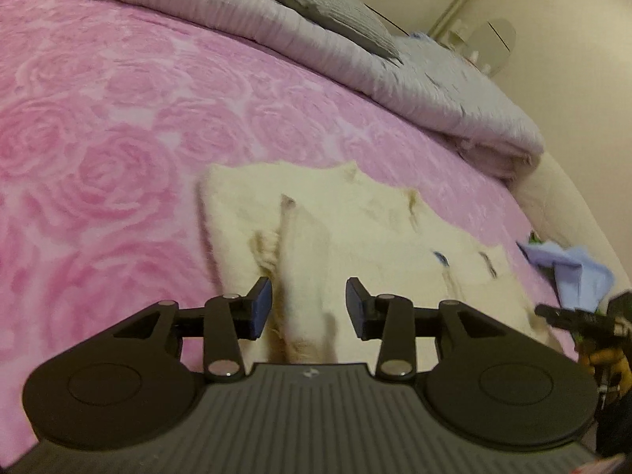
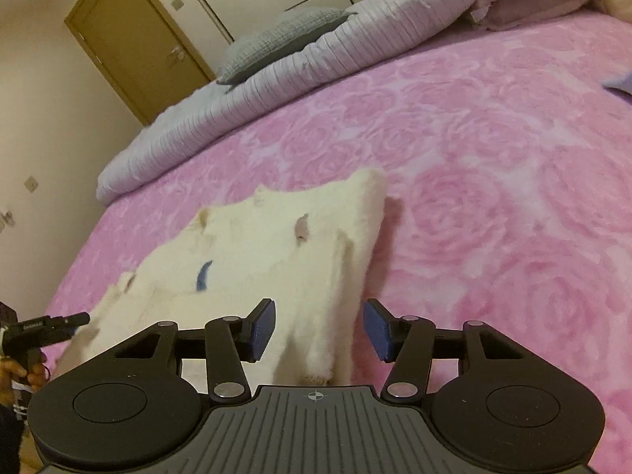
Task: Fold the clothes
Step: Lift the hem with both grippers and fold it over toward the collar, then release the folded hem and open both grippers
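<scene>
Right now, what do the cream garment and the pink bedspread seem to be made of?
Cream garment: likely fleece or fluffy knit; matte, with fuzzy, hairy edges. Pink bedspread: apparently plush or embossed fabric; soft, with a raised-looking rose pattern. Blur leaves both uncertain.

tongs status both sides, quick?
Left tongs: open, pads on either side of a fold of the cream garment, not clamped.
Right tongs: open, straddling the cream garment's near edge, not clamped.

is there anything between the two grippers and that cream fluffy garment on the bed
Nothing visible. The cream garment lies directly ahead of the left gripper and the right gripper, jaws open, its near edge reaching between them.
</scene>
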Demonstrator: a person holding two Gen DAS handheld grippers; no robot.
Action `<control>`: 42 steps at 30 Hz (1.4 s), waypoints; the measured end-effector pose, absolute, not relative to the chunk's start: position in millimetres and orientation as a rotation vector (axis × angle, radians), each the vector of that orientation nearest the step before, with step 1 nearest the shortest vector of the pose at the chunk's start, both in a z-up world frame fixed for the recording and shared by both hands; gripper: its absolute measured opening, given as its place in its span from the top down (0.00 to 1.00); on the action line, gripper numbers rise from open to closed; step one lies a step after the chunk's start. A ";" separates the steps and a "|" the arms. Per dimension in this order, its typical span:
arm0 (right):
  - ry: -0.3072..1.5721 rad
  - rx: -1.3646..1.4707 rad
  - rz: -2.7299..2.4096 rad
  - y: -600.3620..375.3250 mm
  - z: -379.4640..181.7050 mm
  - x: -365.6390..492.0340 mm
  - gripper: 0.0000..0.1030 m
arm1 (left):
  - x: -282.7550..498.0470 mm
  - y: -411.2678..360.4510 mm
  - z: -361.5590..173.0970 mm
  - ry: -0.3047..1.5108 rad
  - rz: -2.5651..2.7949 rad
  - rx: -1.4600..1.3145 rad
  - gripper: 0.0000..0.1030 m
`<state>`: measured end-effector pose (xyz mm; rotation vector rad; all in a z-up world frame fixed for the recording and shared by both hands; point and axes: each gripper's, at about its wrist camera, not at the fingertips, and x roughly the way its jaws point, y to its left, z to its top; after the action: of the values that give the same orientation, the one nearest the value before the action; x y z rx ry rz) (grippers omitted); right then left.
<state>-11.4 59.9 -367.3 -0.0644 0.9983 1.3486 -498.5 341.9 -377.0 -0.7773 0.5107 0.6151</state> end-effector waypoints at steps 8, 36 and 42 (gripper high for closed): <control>0.783 -0.267 1.378 57.2 -355.0 -50.9 0.82 | -502.3 306.4 -366.6 0.492 0.636 -0.600 0.93; 0.710 -0.439 1.149 216.4 -404.8 -6.3 0.87 | -418.7 443.8 -407.8 0.599 0.810 -0.481 0.81; 0.663 -0.348 1.066 174.7 -384.7 -11.3 0.50 | -469.1 429.2 -375.2 0.537 0.933 -0.492 0.83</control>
<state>-11.3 174.7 -384.7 -0.3482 0.6633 1.0665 -469.1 429.2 -375.2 -0.4917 0.5374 0.9327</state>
